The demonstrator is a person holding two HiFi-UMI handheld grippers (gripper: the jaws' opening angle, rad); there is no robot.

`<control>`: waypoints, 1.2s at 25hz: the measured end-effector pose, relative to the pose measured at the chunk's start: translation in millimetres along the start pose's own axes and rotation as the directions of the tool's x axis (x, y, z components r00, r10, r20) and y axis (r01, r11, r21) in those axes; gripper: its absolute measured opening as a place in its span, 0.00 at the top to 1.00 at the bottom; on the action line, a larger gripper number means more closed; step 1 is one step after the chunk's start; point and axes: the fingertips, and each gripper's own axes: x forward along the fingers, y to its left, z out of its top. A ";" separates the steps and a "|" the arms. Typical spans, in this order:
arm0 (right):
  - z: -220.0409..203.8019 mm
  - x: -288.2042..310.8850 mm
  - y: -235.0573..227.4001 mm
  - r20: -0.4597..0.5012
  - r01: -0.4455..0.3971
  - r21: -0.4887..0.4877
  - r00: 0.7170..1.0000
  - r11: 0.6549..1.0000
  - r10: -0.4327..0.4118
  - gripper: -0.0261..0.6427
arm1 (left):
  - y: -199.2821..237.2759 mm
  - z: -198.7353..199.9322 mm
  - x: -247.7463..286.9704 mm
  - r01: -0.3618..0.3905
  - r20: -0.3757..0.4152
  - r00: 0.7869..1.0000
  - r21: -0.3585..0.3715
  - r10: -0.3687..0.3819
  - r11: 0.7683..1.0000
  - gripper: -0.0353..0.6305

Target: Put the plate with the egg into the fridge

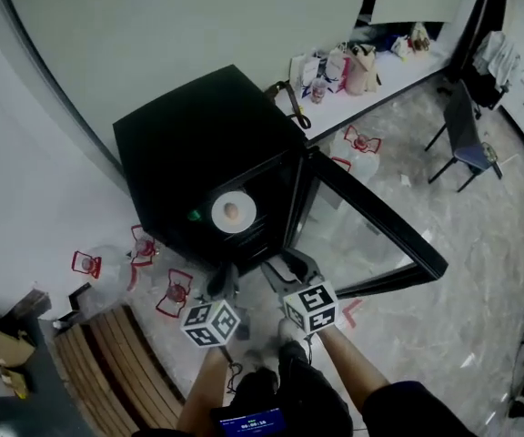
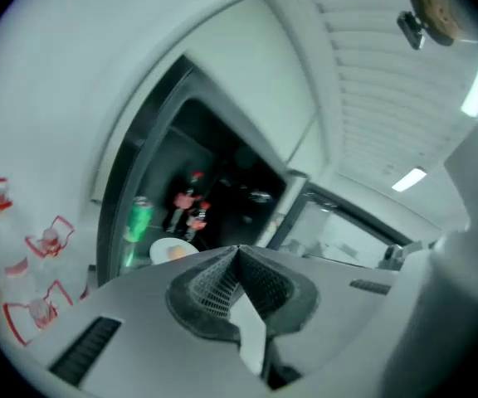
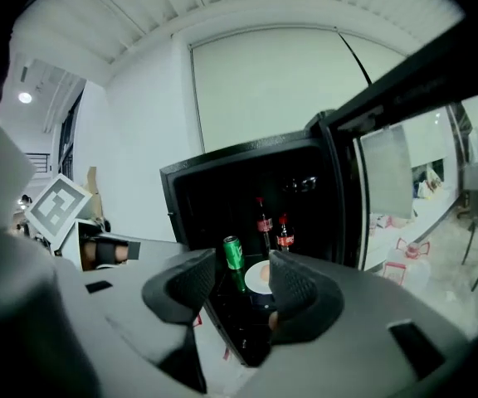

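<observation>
Now, at centre frame, the plate [image 1: 245, 205] with the egg [image 1: 232, 211] sits inside the open fridge [image 1: 198, 144]; my left gripper [image 2: 237, 254] is pressed together on nothing, my right gripper [image 3: 241, 265] spread, empty.

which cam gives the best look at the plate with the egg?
Head view: the plate shows whole from above in the open fridge, egg at its centre. The left gripper view shows only a blurry sliver above the left gripper; in the right gripper view the right gripper covers part of it.

Grey left claw [image 2: 238, 250], grey right claw [image 3: 241, 264], black ribbed pads [image 3: 297, 293], black-and-white marker cubes [image 1: 309, 306], dark sleeve [image 1: 409, 404]
</observation>
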 end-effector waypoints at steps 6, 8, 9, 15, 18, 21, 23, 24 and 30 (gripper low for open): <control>12.7 -93.9 17.5 0.074 0.151 -0.003 0.986 0.988 -0.151 0.65 | -73.3 -5.3 -58.3 0.164 -0.035 0.986 0.126 -0.161 0.978 0.93; 14.5 -128.1 11.3 0.096 0.197 0.002 0.976 0.980 -0.197 0.65 | -101.3 -12.5 -71.3 0.213 -0.056 0.977 0.137 -0.207 0.968 0.93; 15.2 -144.7 5.6 0.102 0.221 0.003 0.970 0.975 -0.220 0.65 | -116.6 -16.2 -74.6 0.241 -0.068 0.970 0.142 -0.233 0.960 0.93; 5.1 -240.8 -55.3 0.099 0.349 0.024 0.931 0.937 -0.350 0.64 | -221.1 -42.3 -65.5 0.402 -0.140 0.914 0.188 -0.381 0.896 0.93; -3.8 -285.2 -94.4 0.084 0.390 0.032 0.916 0.920 -0.391 0.64 | -272.2 -54.8 -58.6 0.452 -0.154 0.891 0.201 -0.427 0.869 0.93; -0.6 -320.8 -132.9 0.081 0.423 0.034 0.902 0.906 -0.424 0.64 | -310.4 -65.9 -54.3 0.472 -0.158 0.881 0.205 -0.447 0.857 0.93; 7.9 -331.2 -155.3 0.086 0.425 0.022 0.901 0.905 -0.425 0.62 | -326.9 -73.6 -52.5 0.473 -0.160 0.880 0.208 -0.447 0.856 0.93; 13.5 -331.7 -164.6 0.087 0.417 0.011 0.905 0.909 -0.417 0.61 | -332.4 -76.9 -51.6 0.469 -0.161 0.882 0.211 -0.443 0.857 0.93; 33.7 -313.3 -182.6 0.076 0.332 -0.074 0.942 0.941 -0.326 0.57 | -338.5 -87.5 -53.3 0.413 -0.146 0.910 0.222 -0.389 0.883 0.93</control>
